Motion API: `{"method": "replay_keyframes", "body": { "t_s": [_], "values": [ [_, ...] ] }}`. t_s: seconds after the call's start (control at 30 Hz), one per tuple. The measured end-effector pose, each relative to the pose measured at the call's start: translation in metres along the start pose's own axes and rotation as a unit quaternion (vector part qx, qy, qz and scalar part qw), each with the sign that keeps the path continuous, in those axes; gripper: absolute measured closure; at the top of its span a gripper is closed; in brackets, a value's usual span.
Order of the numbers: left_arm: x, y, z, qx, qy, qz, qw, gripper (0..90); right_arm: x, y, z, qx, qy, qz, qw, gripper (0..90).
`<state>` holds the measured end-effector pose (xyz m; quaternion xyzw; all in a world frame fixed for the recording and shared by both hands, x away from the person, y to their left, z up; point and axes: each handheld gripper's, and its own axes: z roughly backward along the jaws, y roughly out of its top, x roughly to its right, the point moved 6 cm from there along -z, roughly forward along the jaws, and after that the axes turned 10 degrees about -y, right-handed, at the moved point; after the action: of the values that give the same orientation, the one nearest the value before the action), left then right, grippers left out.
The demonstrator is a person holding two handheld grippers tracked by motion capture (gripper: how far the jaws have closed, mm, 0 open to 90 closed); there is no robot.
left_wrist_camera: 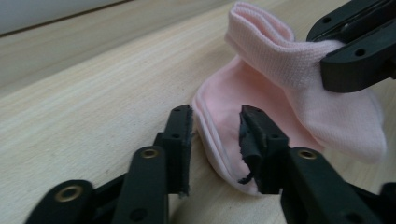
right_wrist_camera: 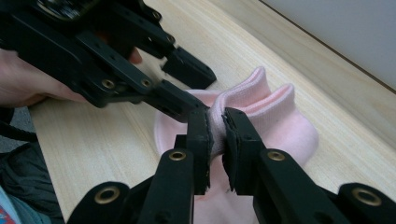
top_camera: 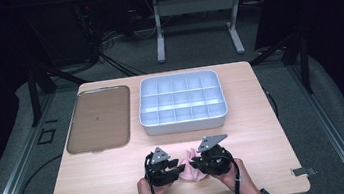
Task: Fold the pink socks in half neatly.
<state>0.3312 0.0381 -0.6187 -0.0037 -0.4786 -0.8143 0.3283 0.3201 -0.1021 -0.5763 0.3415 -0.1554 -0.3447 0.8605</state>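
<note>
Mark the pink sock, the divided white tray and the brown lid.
pink sock [left_wrist_camera: 280, 60]: left gripper view, on the folded cuff.
divided white tray [top_camera: 184, 124]: high view, on the near outer wall.
brown lid [top_camera: 98, 119]: high view, on its flat middle.

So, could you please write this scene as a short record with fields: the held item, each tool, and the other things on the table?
item: pink sock, lying partly folded on the wooden table
right tool: shut on the sock, pinching a fold of fabric
left tool: open, jaws either side of the sock's edge, pads not pressing it
tool positions: near the front edge of the table, facing each other
white tray: many compartments, at the far centre
brown tray: flat, to the left of the white tray
</note>
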Motion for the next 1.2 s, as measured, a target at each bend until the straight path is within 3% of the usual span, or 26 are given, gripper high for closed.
{"method": "replay_keyframes", "body": {
  "t_s": [0.1, 0.3, 0.47, 0.6, 0.83, 1.2],
  "values": [
    [0.000, 0.002, 0.009, 0.006, 0.006, 0.006, 0.9999, 55.3, 0.001, -0.001, 0.000, -0.002, 0.001, -0.002, 1.0000, 80.9],
    [-0.002, -0.007, 0.018, -0.016, 0.018, 0.019, 0.9995, 57.3, 0.003, -0.002, 0.000, 0.002, -0.005, -0.010, 0.9999, 80.9],
    [-0.001, -0.011, 0.012, -0.033, 0.007, 0.018, 0.9993, 74.9, 0.002, 0.000, 0.002, 0.004, -0.007, -0.008, 0.9999, 80.9],
    [-0.002, -0.010, 0.008, -0.033, 0.005, 0.012, 0.9994, 86.3, 0.000, 0.003, 0.003, 0.007, -0.007, -0.004, 0.9999, 80.9],
    [-0.007, -0.009, 0.004, -0.023, -0.002, 0.016, 0.9996, 87.0, -0.007, 0.010, -0.002, 0.012, 0.000, 0.003, 0.9999, 80.8],
    [-0.009, -0.010, 0.004, -0.014, -0.008, 0.018, 0.9997, 86.9, -0.020, 0.009, -0.025, -0.013, 0.022, 0.012, 0.9996, 80.7]
  ]
}}
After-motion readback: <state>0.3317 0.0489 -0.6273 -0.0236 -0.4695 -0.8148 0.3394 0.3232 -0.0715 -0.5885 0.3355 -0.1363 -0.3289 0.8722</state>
